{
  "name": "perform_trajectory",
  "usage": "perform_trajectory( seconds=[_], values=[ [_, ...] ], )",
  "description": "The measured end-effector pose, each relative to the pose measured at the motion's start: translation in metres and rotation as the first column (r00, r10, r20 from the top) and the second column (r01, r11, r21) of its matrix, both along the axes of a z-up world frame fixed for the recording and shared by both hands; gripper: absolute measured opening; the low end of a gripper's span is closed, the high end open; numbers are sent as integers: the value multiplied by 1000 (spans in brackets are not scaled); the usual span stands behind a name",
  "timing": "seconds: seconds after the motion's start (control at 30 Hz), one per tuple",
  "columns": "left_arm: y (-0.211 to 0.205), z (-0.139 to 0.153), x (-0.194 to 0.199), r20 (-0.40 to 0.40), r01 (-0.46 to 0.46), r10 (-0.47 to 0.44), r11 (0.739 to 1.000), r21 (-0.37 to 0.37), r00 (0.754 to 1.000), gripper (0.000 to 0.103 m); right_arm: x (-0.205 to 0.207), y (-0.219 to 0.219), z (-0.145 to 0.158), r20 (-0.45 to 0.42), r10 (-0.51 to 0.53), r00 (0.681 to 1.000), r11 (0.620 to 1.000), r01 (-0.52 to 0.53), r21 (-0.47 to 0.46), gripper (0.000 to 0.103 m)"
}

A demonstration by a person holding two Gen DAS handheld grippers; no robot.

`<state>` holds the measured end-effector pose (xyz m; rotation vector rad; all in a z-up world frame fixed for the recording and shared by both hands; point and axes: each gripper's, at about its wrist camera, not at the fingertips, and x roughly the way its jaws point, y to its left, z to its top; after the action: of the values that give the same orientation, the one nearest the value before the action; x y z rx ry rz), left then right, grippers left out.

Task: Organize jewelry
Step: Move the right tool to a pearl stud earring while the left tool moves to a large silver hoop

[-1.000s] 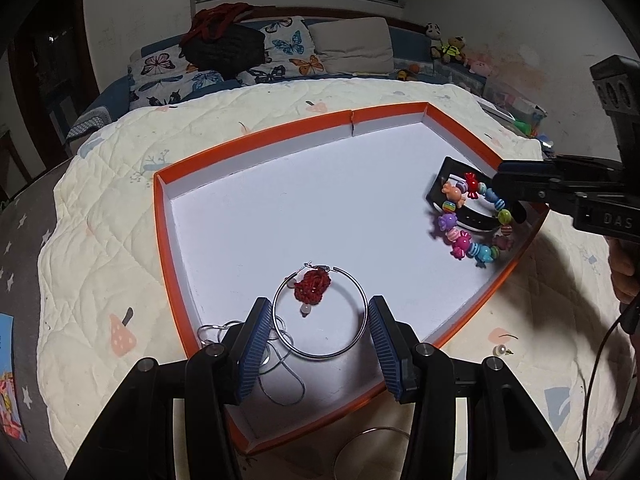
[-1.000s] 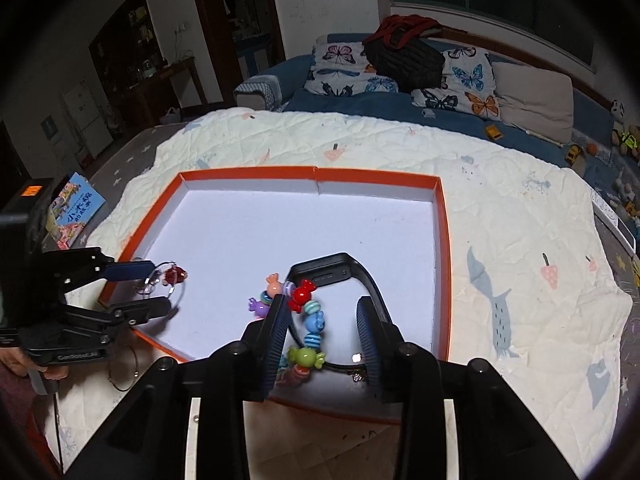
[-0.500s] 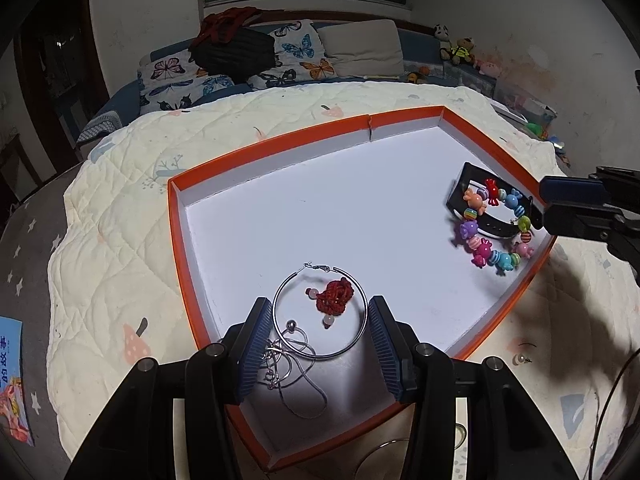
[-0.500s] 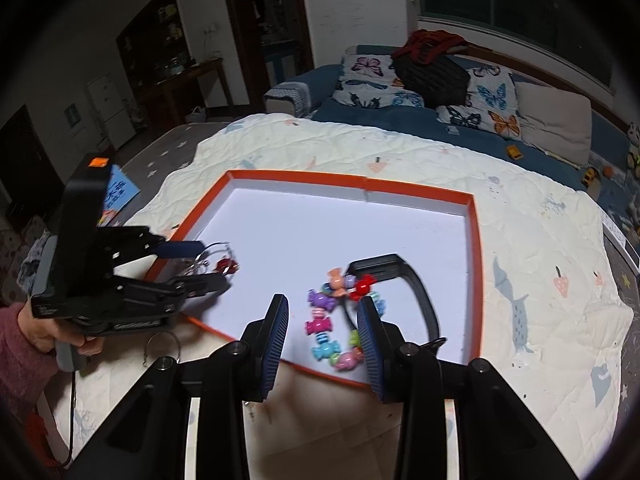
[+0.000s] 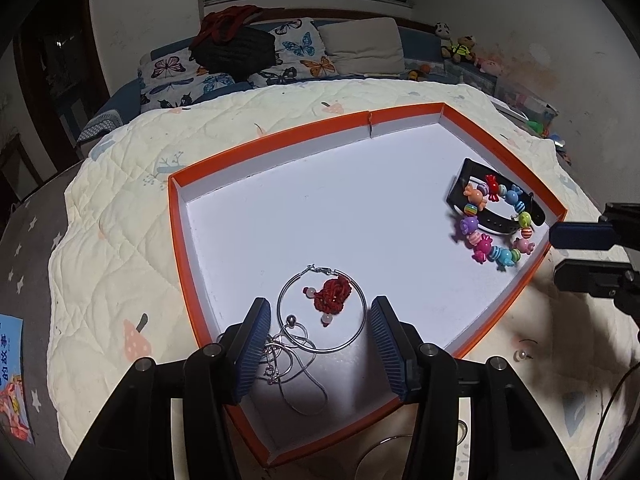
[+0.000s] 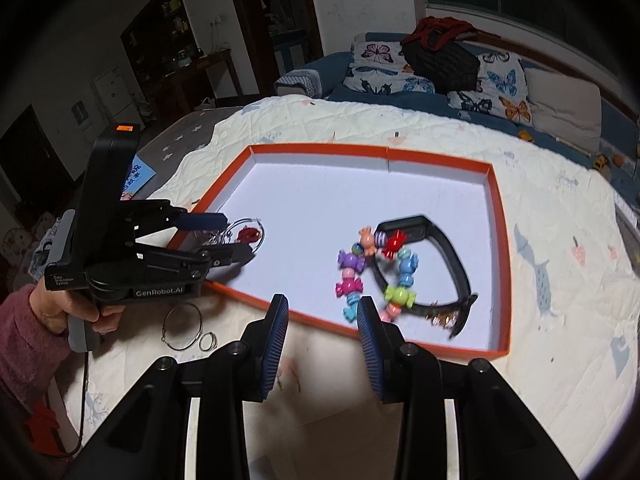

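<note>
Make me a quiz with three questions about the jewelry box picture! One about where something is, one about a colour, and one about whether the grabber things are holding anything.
1. Where does the candy bead bracelet lie?
A. On the quilt outside the box
B. Inside the box, partly over the black band
C. On the pillows

2. What colour is the box rim?
A. Orange
B. Green
C. Purple

3. What is the right gripper holding?
A. The bead bracelet
B. The hoop earring
C. Nothing

Answers:
1 B, the beads sit within the rim and cross the band.
2 A, the border around the white floor is orange.
3 C, its pads stand apart in front of the box with nothing between them. The left gripper is opening around the hoop, which lies free on the box floor.
</note>
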<state>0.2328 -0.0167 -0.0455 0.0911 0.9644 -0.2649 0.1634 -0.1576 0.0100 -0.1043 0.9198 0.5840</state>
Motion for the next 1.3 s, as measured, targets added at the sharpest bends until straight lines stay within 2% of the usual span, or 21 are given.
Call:
perform_trajectory(
  seconds=[0.2,0.43,0.73,0.83,1.03,1.3],
  values=[
    [1,12,-11,20,-4,5,1000,-12,1000,56,-10,-1,-10,-36,3,999,1000,-4,-20,39],
    [3,33,-37,53,-8,9,1000,-31,999,56,-25,2,-9,-31,21,999,998,-23,-60,39],
    [4,35,-85,54,9,-7,999,-33,999,56,-48,0,-17,-43,20,999,995,-24,-94,39],
    [3,30,-99,44,13,-11,999,-39,999,56,-53,1,-20,-42,20,999,995,-24,-96,29],
    [6,17,-114,10,9,-9,999,-48,1000,56,-50,10,-22,-45,42,998,994,-46,-104,18],
    [10,5,-115,-24,5,-6,998,-56,1000,56,-46,25,-28,-38,87,995,984,-92,-155,15]
  ],
)
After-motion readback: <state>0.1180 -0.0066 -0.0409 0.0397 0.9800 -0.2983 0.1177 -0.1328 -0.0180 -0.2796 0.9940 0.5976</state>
